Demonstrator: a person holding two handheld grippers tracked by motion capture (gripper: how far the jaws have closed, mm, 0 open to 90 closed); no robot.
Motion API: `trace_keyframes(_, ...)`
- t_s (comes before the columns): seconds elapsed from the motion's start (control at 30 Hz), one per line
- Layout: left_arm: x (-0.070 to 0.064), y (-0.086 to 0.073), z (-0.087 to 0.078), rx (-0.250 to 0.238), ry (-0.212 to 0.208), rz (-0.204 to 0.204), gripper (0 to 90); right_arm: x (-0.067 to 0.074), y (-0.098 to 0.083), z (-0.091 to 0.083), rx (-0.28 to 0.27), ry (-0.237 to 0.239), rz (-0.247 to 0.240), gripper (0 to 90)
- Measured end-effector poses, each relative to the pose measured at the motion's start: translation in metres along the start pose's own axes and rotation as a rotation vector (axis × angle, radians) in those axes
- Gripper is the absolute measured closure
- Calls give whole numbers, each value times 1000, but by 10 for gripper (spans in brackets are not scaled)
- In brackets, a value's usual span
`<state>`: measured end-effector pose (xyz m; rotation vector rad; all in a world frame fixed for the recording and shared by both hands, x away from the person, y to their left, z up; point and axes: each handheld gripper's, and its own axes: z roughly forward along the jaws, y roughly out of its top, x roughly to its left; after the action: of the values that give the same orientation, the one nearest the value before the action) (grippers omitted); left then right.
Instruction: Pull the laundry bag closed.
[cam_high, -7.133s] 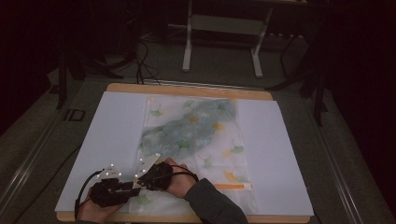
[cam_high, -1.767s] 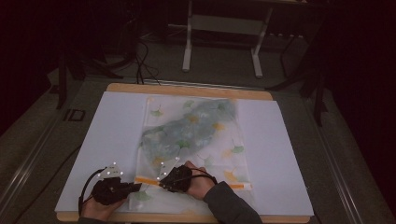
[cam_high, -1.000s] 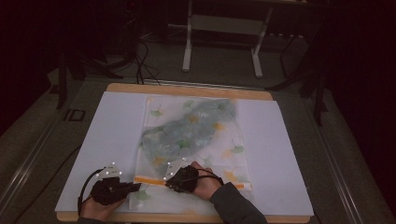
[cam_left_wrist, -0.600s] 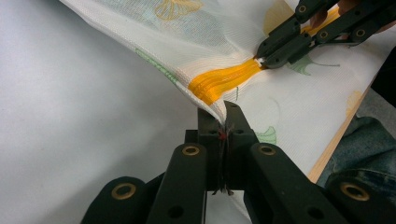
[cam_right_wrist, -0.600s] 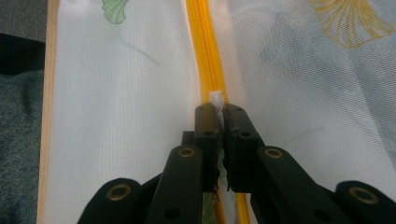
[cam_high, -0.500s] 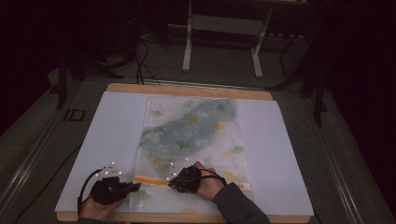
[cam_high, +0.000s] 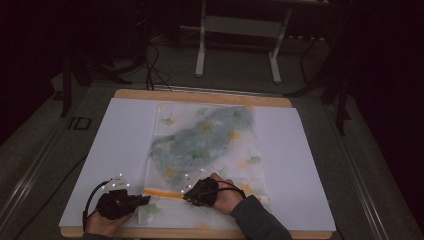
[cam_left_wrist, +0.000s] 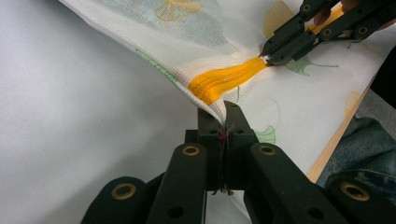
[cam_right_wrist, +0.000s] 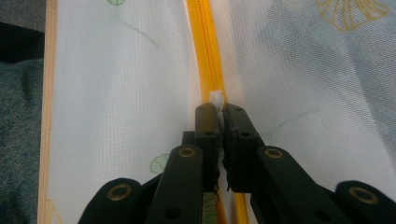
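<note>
A white mesh bag (cam_high: 235, 165) printed with ginkgo leaves lies flat on the white tabletop (cam_high: 300, 180), with a grey-blue cloth (cam_high: 200, 137) inside it. Its orange zipper (cam_high: 162, 194) runs along the near edge. My left gripper (cam_high: 145, 200) is shut on the bag's corner fabric (cam_left_wrist: 210, 105) at the zipper's end, seen close up between the jaws of the left gripper (cam_left_wrist: 223, 111). My right gripper (cam_high: 186, 196) points left along the zipper (cam_right_wrist: 205, 46), its own view showing the right gripper (cam_right_wrist: 218, 111) shut on the small white zipper pull (cam_right_wrist: 216, 98). The left gripper view shows the right gripper (cam_left_wrist: 267, 57) farther along the orange strip.
The table's wooden front edge (cam_high: 200, 234) runs just under both hands. A denim-clad leg (cam_left_wrist: 364, 140) sits beyond that edge. Metal stand legs (cam_high: 200, 45) and cables (cam_high: 155, 60) lie on the dark floor behind the table.
Over several seconds my right gripper has slid rightward along the zipper, away from the left gripper, baring more orange strip between them. In the last second it barely shifted; the left stayed put.
</note>
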<state>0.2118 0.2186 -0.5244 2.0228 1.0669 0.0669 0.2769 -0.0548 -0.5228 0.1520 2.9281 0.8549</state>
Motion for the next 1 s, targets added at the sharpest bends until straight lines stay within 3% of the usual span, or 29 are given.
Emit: trace_keyframes(1.0,1,0,-1,-7,-1,-4,883,-5,-7,-7,29,8,-11,856)
